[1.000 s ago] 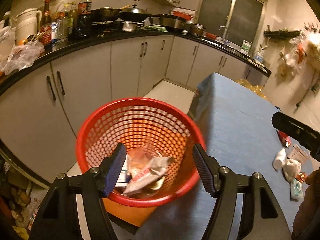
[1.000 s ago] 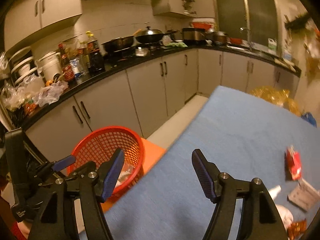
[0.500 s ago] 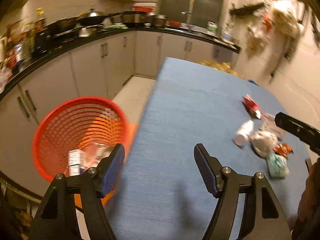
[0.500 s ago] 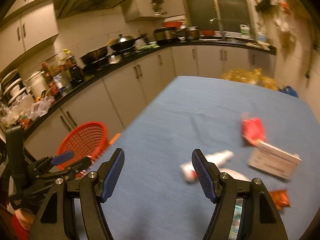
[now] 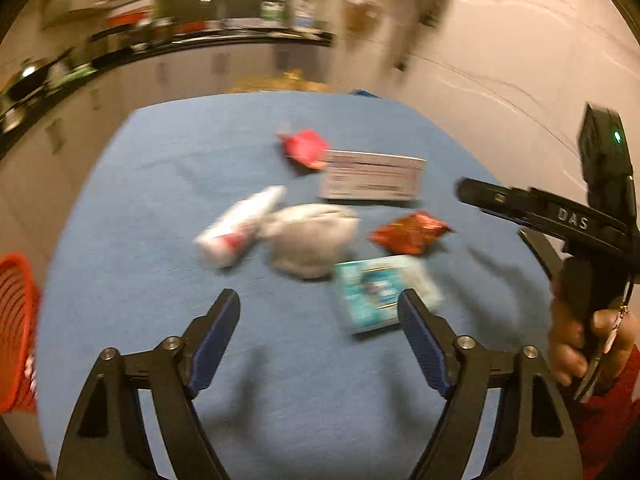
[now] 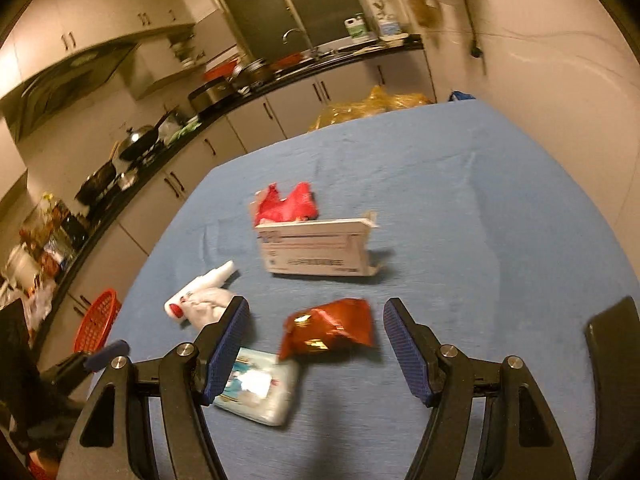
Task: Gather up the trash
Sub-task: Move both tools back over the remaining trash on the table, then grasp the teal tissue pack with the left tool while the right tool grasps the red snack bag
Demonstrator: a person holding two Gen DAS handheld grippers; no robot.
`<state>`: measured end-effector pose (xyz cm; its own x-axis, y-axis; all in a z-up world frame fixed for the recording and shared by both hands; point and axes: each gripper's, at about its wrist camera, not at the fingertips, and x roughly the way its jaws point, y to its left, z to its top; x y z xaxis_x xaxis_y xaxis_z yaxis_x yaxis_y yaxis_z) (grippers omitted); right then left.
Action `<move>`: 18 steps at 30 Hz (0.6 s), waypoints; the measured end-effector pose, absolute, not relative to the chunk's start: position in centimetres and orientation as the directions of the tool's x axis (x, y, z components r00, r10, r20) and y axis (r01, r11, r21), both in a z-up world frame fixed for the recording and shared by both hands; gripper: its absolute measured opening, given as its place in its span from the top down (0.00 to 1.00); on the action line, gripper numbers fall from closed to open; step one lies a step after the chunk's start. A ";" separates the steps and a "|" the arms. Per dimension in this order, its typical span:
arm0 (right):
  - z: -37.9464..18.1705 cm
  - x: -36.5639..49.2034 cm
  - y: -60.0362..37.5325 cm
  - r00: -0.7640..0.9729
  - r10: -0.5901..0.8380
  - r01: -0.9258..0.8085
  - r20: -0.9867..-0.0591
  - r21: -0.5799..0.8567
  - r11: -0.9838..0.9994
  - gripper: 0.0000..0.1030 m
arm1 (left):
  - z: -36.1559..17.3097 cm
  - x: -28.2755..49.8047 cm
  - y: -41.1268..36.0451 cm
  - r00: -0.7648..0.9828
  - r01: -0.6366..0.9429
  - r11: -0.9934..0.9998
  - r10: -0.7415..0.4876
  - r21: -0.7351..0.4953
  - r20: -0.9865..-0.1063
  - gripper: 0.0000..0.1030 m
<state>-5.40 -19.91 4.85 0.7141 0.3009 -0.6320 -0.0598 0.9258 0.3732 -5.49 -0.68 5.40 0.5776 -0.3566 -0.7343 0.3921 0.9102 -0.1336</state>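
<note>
Two hand-held grippers hang over a blue-clothed table [image 6: 480,208] strewn with litter. The right gripper [image 6: 316,344] has its fingers apart and empty, a crumpled red foil wrapper [image 6: 328,328] lying on the cloth framed between them. The left gripper [image 5: 320,340], its jaws opening with nothing between them, faces a grey crumpled wad [image 5: 312,240], a white squeeze tube [image 5: 240,226] touching it, and a teal-and-white tissue packet [image 5: 380,290] just beside its right-hand finger. A white cardboard box [image 6: 316,252] and a torn red wrapper [image 6: 286,204] lie farther off. The red mesh basket [image 6: 98,320] waits well apart, past the table's edge. A clean pick probably means straddling one item only, pads low on the cloth, closing gently so foil crushes rather than slips
</note>
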 end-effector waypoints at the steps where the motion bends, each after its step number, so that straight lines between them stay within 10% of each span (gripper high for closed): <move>1: 5.0 -5.7 -20.3 0.718 0.303 -0.056 -0.627 0.381 0.923 0.28 | 5.4 -5.2 -1.9 0.559 0.427 0.895 -0.374 -0.129 -0.740 0.21; 18: 4.2 -5.6 -24.1 0.726 0.338 -0.033 -0.599 0.461 0.887 0.28 | 1.6 -2.3 -7.6 0.370 0.607 0.790 -0.378 -0.087 -0.849 0.18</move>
